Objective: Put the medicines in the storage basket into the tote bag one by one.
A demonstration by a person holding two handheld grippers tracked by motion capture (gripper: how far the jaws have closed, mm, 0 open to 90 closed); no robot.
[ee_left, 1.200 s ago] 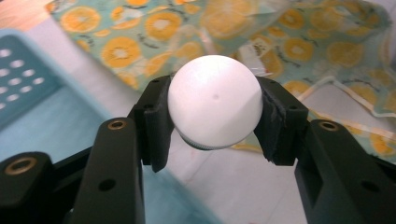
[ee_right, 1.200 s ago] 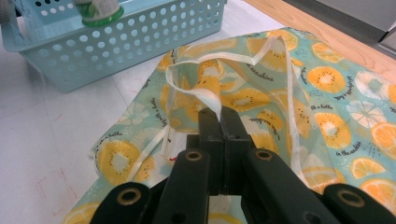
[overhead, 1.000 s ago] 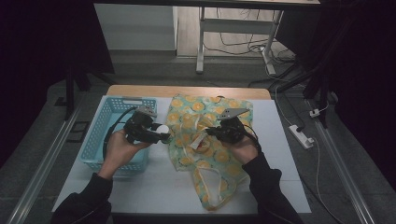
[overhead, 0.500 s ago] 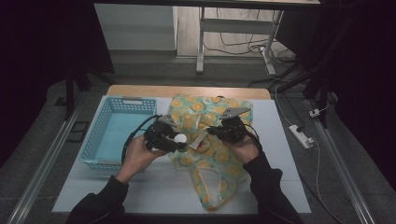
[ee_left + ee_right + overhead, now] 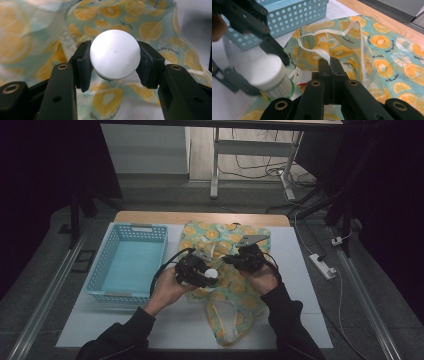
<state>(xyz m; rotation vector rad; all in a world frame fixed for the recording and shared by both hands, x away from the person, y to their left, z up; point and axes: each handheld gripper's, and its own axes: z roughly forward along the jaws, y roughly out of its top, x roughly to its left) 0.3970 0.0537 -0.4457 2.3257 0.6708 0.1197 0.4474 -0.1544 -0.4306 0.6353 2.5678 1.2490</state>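
Fabric printed with orange slices on a pale green ground makes up the soft tote bag [image 5: 227,270] that is spread over the white table top [image 5: 300,290], just beside the light blue perforated plastic basket [image 5: 131,262]. A small round bottle with a white ribbed cap [image 5: 114,58] is gripped by the left gripper [image 5: 113,63]: its two black pads are pressed against opposite sides of the cap, so that the bottle sits squarely between the jaws, cap end towards the camera. In the high view the bottle [image 5: 212,273] is seen held by the left gripper [image 5: 200,272] over the left part of the bag, near its opened mouth and clear of the basket.

The right gripper [image 5: 329,62] is closed tight on the bag's pale hem, a fold of which is pinched between the meeting jaws and lifted off the rest of the cloth. In the right gripper view the capped bottle [image 5: 270,75] is found to the left of those jaws, just beside the raised hem, with the basket [image 5: 294,15] beyond it. In the high view the right gripper [image 5: 235,260] is held above the middle of the bag.
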